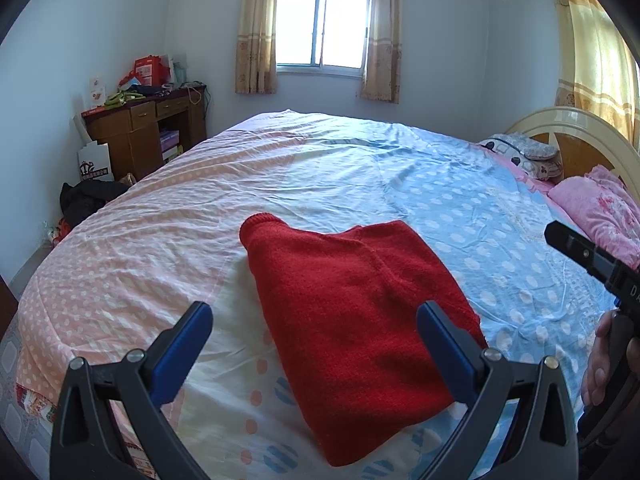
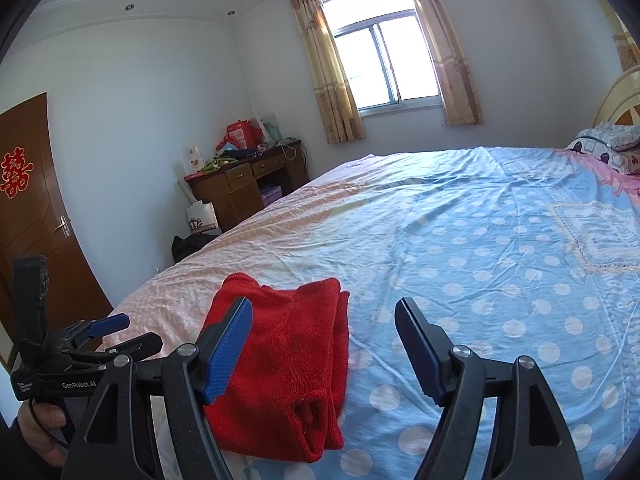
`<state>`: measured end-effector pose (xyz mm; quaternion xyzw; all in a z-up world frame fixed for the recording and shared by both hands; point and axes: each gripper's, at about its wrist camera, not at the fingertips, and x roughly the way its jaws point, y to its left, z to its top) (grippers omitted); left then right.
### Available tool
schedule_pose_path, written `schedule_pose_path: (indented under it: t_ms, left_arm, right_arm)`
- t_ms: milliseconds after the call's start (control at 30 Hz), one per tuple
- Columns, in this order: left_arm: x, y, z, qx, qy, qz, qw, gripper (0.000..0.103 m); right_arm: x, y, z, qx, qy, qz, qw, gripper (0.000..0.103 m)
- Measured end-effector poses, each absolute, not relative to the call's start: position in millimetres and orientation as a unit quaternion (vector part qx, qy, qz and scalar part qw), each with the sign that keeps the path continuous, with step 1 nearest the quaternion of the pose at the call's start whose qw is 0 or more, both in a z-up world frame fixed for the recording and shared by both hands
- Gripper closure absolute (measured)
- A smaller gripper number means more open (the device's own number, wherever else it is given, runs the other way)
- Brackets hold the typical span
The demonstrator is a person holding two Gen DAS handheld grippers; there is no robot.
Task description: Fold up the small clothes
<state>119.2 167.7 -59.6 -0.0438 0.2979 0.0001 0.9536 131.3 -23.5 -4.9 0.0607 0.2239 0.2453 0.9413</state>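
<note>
A: Both jaws stand released: left hand-held gripper (image 1: 314,330) and right hand-held gripper (image 2: 324,344) grasp nothing. The folded red sweater (image 1: 352,320) lies just ahead on the bed (image 1: 460,208).

B: Risk: a one-layer pinch would likely unfold it.

Both handheld grippers tilt downward with blue-padded jaws spread wide and gripping nothing, the left gripper (image 1: 314,346) and the right gripper (image 2: 324,344) side by side, each gripped from below by a hand (image 1: 600,364) curled around its handle.
</note>
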Motion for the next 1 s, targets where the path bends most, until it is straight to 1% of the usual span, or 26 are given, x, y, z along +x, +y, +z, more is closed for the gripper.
schedule_pose_path:
  t_ms: [667, 1000]
  left_arm:
    - [112.0, 178.7, -34.6, -0.038, 0.27, 0.042, 0.961, 0.0]
    - [108.7, 173.9, -36.2, -0.021, 0.254, 0.038, 0.966, 0.0]
  right_arm:
    - [103.7, -17.8, 18.1, 0.048, 0.169, 0.259, 0.95, 0.028]
    - [99.9, -10.3, 16.6, 0.036, 0.172, 0.268, 0.947, 0.028]
